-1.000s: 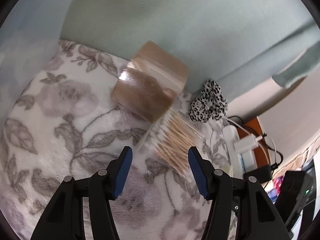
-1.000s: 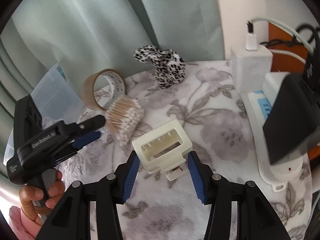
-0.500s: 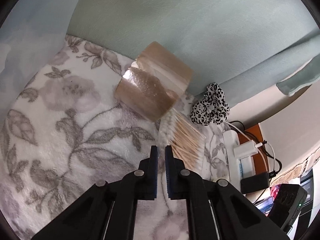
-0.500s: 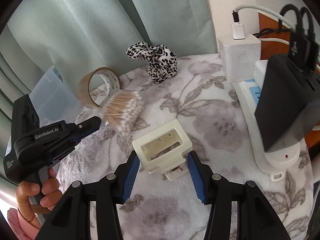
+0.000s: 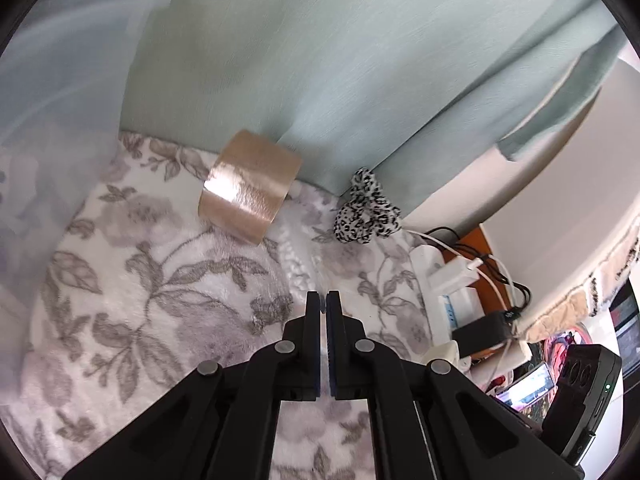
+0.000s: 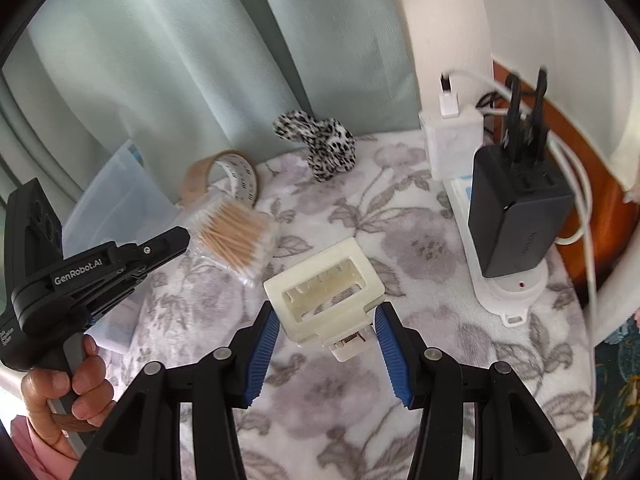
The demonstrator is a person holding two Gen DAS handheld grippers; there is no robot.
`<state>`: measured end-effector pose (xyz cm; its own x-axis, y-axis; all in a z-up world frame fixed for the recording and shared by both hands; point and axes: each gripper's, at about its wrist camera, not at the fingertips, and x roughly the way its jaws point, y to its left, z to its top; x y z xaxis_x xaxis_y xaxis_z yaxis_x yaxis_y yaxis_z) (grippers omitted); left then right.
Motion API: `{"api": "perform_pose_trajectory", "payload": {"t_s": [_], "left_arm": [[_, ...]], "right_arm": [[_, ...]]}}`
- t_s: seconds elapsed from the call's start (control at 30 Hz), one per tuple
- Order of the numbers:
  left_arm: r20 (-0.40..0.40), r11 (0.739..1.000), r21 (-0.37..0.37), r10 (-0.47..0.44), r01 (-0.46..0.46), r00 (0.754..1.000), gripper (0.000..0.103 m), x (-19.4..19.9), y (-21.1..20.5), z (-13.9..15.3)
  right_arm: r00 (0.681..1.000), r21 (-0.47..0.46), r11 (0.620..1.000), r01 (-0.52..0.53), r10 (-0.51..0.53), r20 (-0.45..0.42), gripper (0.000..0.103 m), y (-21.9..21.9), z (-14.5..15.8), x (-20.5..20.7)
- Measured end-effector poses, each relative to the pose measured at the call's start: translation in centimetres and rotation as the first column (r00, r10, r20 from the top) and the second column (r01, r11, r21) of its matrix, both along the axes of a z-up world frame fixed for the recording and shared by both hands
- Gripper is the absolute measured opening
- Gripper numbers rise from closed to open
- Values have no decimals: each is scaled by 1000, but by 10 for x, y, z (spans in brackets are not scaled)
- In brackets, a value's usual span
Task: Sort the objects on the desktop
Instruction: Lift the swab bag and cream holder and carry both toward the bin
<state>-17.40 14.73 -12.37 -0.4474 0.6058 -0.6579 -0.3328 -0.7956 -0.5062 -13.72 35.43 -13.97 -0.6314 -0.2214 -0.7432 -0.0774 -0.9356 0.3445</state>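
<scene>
My left gripper is shut on the edge of a clear bag of cotton swabs, which hangs tilted just above the floral cloth. In the left wrist view the bag shows only as a blurred pale strip ahead of the tips. Seen from the right, the left gripper sits in a person's hand. My right gripper is open, its blue pads on either side of a cream plastic box that lies on the cloth.
A brown tape roll and a leopard-print scrunchie rest by the green curtain. A clear plastic bin stands at the left. A white power strip carrying a black charger and a white charger lines the right edge.
The left gripper went from open around the swab bag to shut on its edge and has raised it. The right gripper stayed open around the cream box.
</scene>
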Motion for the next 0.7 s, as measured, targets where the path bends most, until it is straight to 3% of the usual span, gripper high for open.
{"api": "perform_pose_trajectory", "payload": {"t_s": [0.43, 0.7], "left_arm": [[-53, 1000, -14, -12, 11, 999, 2, 42, -16, 33], [-105, 1000, 22, 1, 2, 994, 2, 65, -36, 59]], "right_arm": [[998, 38, 999, -33, 35, -51, 53, -24, 38, 39], [992, 67, 995, -69, 75, -97, 53, -49, 62, 58]]}}
